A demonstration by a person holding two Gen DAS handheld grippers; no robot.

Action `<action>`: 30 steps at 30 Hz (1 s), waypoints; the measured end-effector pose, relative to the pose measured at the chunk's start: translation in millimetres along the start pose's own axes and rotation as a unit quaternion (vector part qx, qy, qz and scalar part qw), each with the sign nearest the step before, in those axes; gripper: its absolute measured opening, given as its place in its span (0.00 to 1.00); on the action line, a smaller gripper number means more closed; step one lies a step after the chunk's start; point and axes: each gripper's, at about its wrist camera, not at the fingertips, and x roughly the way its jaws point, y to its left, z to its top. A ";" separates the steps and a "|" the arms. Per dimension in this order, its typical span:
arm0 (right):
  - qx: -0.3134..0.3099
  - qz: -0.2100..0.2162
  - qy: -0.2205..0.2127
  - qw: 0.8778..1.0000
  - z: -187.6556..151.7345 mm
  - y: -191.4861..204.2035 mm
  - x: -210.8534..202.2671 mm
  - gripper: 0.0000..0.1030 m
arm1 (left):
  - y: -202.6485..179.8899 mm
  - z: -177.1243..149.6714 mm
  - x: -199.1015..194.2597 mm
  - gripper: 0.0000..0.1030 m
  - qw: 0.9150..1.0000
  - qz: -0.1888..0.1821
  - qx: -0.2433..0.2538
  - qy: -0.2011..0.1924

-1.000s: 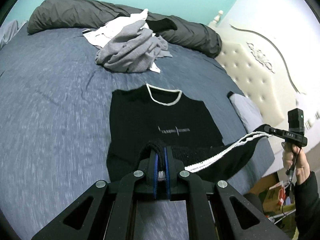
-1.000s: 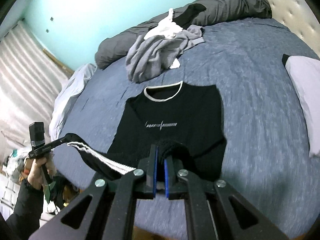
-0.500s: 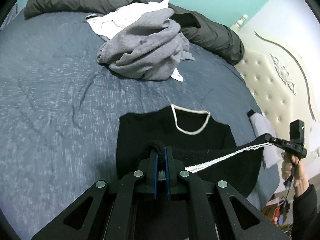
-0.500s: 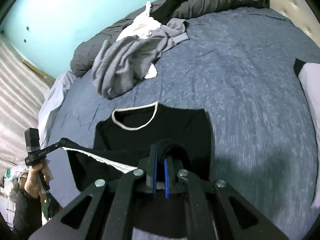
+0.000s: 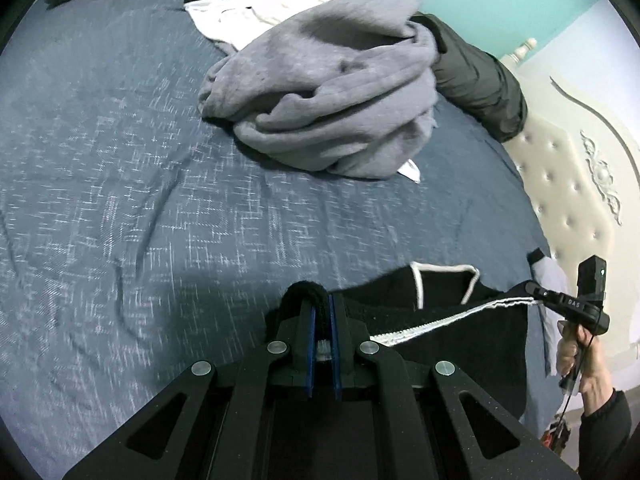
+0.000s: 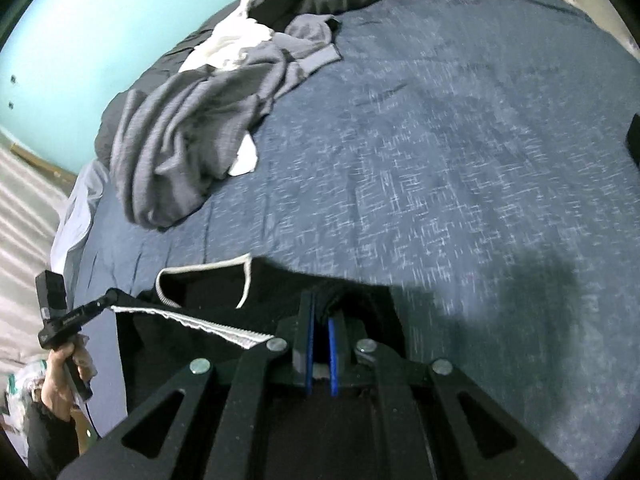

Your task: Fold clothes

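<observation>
The black top (image 5: 460, 316) lies on the blue bed (image 5: 160, 200), at about 5 o'clock in the left view. Each gripper pinches a corner of its bottom edge with fingers pressed tight: the left gripper (image 5: 320, 320) and the right gripper (image 6: 320, 320). The edge is over the neck hole (image 6: 204, 284), so this fold looks almost done. The gray pile (image 5: 332, 96) at 12 o'clock is not folded yet.

A bed covered by a blue-grey flecked spread (image 5: 160, 184) is seen ahead of the tools. A dark grey duvet roll (image 5: 480, 76) lies along its far edge, below a turquoise wall (image 6: 100, 16). A cream tufted headboard (image 5: 568, 184) stands to the right.
</observation>
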 end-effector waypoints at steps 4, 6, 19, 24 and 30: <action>-0.007 0.000 0.001 1.000 4.4 -2.7 21.3 0.05 | 8.6 -1.2 16.3 0.09 1.000 0.002 -0.013 -0.001; -0.004 0.000 0.004 1.000 3.9 -7.1 30.5 0.07 | 10.6 -2.7 18.6 0.12 1.000 0.002 -0.018 -0.006; 0.003 0.024 -0.112 0.993 4.4 -6.2 -13.5 0.66 | 7.4 -8.0 -20.2 0.65 0.998 0.019 0.001 -0.066; -0.045 -0.019 -0.081 0.996 -7.5 -3.5 -1.4 0.66 | 15.9 -21.7 0.5 0.65 0.999 0.027 0.003 -0.041; -0.057 -0.044 -0.039 0.997 -24.6 -18.5 29.8 0.63 | 21.9 -34.1 17.5 0.56 0.999 0.021 0.013 -0.025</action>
